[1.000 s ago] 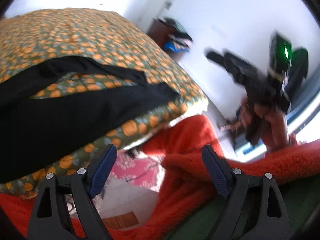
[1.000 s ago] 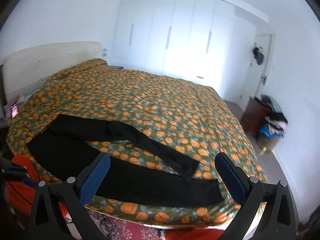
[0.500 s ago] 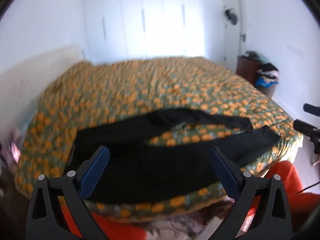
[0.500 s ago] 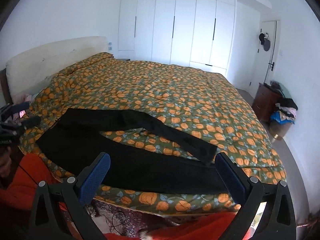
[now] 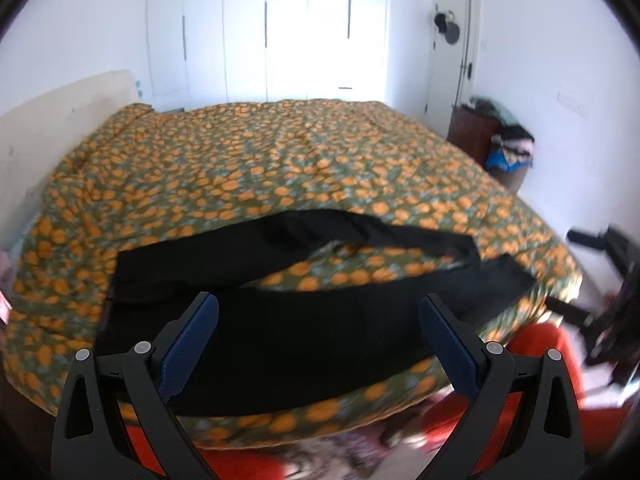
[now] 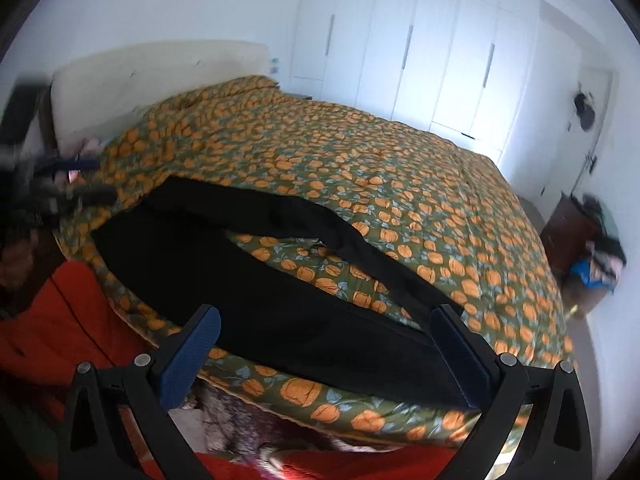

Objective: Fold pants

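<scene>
Black pants (image 5: 300, 332) lie flat along the near edge of the bed, waist to the left, the far leg angled away from the near one. In the right wrist view the pants (image 6: 240, 280) run from upper left to lower right. My left gripper (image 5: 318, 304) hangs open above the near leg, with nothing between its blue pads. Over the leg ends, my right gripper (image 6: 326, 314) is also open and holds nothing. Each gripper shows blurred at the edge of the other's view: the right gripper (image 5: 612, 280) and the left gripper (image 6: 40, 192).
A green quilt with orange pumpkins (image 5: 260, 168) covers the bed. Red fleece fabric (image 6: 52, 320) lies below the near bed edge. A cream headboard (image 6: 160, 68) stands at left, white wardrobes (image 5: 264, 40) behind, and a dresser piled with clothes (image 5: 500, 148) at right.
The left view swung from the red fabric and the other hand round to the bed, and its jaws widened. The right gripper sank closer to the near bed edge.
</scene>
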Demonstrator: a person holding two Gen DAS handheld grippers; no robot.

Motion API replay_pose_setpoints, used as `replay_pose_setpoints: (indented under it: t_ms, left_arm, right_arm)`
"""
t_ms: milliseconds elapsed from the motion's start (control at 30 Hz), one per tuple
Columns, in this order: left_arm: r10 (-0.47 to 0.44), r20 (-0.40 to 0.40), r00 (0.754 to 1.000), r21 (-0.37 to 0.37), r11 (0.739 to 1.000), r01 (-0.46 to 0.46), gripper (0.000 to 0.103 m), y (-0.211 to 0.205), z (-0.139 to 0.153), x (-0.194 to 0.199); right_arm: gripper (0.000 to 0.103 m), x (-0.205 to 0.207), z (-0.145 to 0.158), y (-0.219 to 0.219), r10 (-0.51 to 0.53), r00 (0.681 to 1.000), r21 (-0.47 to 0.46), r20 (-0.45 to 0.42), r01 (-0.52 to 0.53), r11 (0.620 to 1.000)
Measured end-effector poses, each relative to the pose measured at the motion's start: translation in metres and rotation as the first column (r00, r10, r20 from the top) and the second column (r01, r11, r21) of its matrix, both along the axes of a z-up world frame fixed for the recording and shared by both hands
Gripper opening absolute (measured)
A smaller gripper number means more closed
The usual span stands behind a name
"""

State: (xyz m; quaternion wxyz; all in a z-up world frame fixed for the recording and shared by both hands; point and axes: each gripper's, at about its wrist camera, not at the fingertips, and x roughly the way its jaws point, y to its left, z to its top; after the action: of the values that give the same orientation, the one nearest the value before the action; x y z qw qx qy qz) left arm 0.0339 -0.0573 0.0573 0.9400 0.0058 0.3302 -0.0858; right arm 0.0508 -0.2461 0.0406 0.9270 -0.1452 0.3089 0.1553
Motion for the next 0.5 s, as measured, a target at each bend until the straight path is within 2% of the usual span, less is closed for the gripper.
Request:
replay_pose_setpoints:
  t_ms: [33, 100, 133, 200, 233, 300, 367, 500]
  left_arm:
    - [0.035, 0.006, 0.999, -0.030, 0.999, -0.035, 0.101, -0.005, -0.006, -0.003]
    - [0.127, -0.004, 0.992, -0.096, 0.987, -0.127, 0.101, -0.005, -0.018, -0.012]
    - [0.120, -0.045, 0.992, -0.120, 0.985, -0.124, 0.101, -0.004, -0.030, -0.019]
    - [0.049, -0.091, 0.995, -0.093, 0.994, -0.057, 0.101, -0.004, -0.039, -0.024]
    - [0.071, -0.081, 0.994, -0.059, 0.995, -0.076, 0.100, -0.001, -0.038, -0.028]
    - [0.113, -0.033, 0.993, -0.050, 0.992, -0.115, 0.101, 0.008, -0.032, -0.031]
    - [0.109, -0.019, 0.994, -0.075, 0.991, -0.110, 0.101, 0.013, -0.029, -0.027]
    - [0.057, -0.066, 0.996, -0.085, 0.994, -0.063, 0.100, 0.005, -0.031, -0.014]
  right_arm:
    - [0.103, 0.001, -0.003, 0.002, -0.012, 1.000, 0.002, 0.009, 0.012, 1.000]
    - [0.103, 0.000, -0.005, 0.002, -0.055, 0.998, 0.073, 0.023, 0.053, 0.996]
    - [0.103, -0.004, -0.008, 0.000, -0.107, 0.993, 0.127, 0.038, 0.102, 0.987]
    - [0.103, -0.018, -0.013, -0.003, -0.205, 0.977, 0.174, 0.065, 0.191, 0.966]
    - [0.103, -0.026, -0.019, -0.005, -0.219, 0.974, 0.190, 0.056, 0.205, 0.960]
    - [0.103, -0.034, -0.028, -0.007, -0.167, 0.986, 0.147, 0.023, 0.162, 0.976]
    - [0.103, -0.041, -0.035, -0.011, -0.204, 0.978, 0.070, 0.042, 0.201, 0.977]
    - [0.103, -0.027, -0.041, -0.028, -0.258, 0.966, 0.131, -0.029, 0.260, 0.957]
